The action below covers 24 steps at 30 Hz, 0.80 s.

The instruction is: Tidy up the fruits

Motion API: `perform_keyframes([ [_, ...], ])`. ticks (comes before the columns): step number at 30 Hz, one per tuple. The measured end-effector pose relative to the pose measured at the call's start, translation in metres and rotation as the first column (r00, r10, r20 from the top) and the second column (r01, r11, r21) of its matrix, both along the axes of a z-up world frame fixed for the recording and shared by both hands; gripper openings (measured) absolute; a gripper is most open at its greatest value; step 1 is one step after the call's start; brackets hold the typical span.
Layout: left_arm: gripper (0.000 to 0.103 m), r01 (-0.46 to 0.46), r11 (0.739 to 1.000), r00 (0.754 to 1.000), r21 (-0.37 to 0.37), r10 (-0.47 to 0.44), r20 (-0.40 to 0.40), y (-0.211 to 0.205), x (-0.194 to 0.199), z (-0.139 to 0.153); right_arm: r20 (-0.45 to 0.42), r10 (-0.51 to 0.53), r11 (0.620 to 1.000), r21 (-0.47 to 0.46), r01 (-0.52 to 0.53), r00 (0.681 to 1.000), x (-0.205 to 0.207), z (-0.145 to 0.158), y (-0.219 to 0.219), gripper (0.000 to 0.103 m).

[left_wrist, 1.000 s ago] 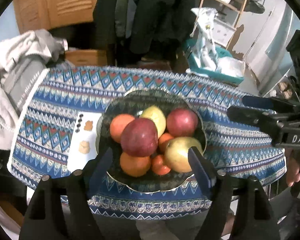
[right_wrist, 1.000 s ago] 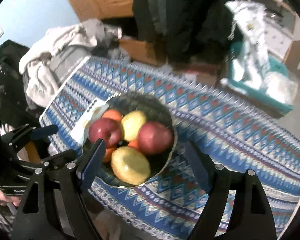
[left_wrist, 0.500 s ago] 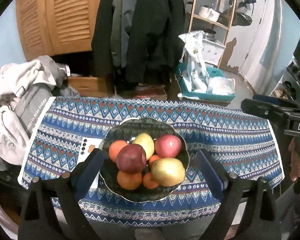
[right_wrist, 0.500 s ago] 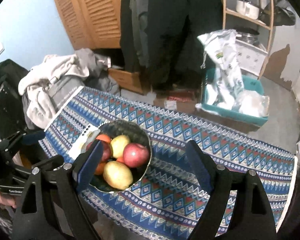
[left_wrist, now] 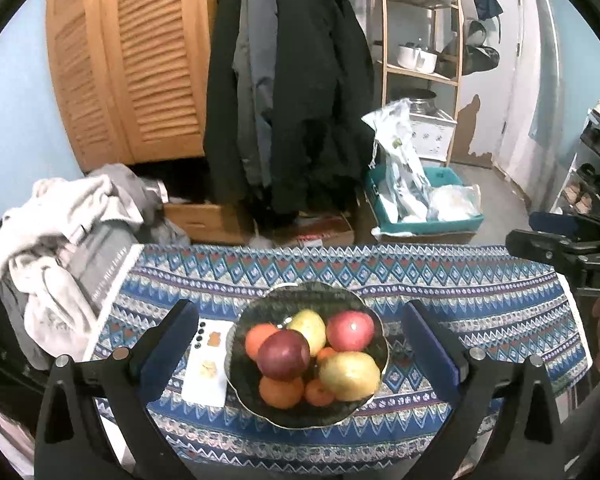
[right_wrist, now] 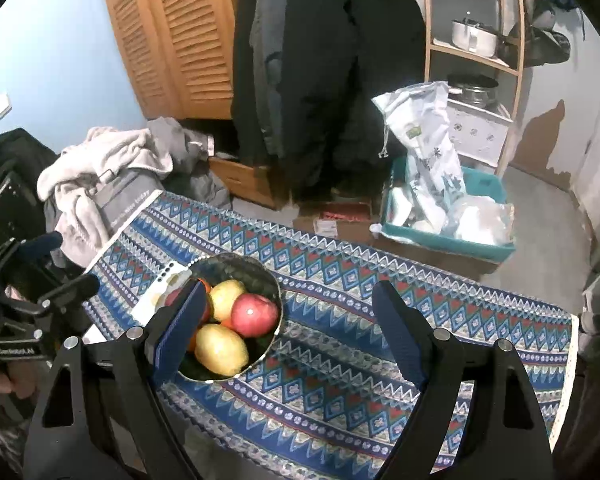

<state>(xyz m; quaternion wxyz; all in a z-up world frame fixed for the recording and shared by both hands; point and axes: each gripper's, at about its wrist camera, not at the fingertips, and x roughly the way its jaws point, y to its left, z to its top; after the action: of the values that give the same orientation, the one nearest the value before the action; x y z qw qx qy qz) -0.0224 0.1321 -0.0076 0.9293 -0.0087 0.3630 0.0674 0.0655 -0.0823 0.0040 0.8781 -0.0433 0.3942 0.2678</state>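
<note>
A dark bowl heaped with fruit sits low in the centre of the left wrist view, on a tabletop covered by a blue, zigzag-patterned cloth. In the bowl, a dark red apple lies at the front left. A pink-red apple is at the back right, with a pale yellow fruit between them. A larger yellow fruit fills the front right, and small oranges are tucked around and beneath the others. A white card lies flat just left of the bowl.

The left hand-held gripper hangs above the bowl with its blue-padded fingers spread wide and holding nothing; the bowl appears between them. In the right wrist view, the right hand-held gripper is also spread wide and empty. There the bowl appears in the lower left, partly behind the gripper's left finger, and bare patterned cloth fills the space between the fingers. Dark coats hang behind the tabletop in the upper centre.
</note>
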Motion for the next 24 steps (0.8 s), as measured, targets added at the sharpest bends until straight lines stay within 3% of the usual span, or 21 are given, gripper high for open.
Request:
perform_keyframes([
  [7, 0.102, -0.031, 0.998, 0.999, 0.058, 0.029, 0.034, -0.004, 0.000, 0.008, 0.044, -0.032, 0.999, -0.013, 0.032, 0.999, -0.001, 0.003, -0.013, 0.084],
  [24, 0.102, -0.036, 0.998, 0.999, 0.058, 0.035, 0.018, -0.011, 0.004, 0.009, 0.032, -0.040, 0.999, -0.018, 0.041, 0.999, -0.001, 0.000, -0.020, 0.084],
])
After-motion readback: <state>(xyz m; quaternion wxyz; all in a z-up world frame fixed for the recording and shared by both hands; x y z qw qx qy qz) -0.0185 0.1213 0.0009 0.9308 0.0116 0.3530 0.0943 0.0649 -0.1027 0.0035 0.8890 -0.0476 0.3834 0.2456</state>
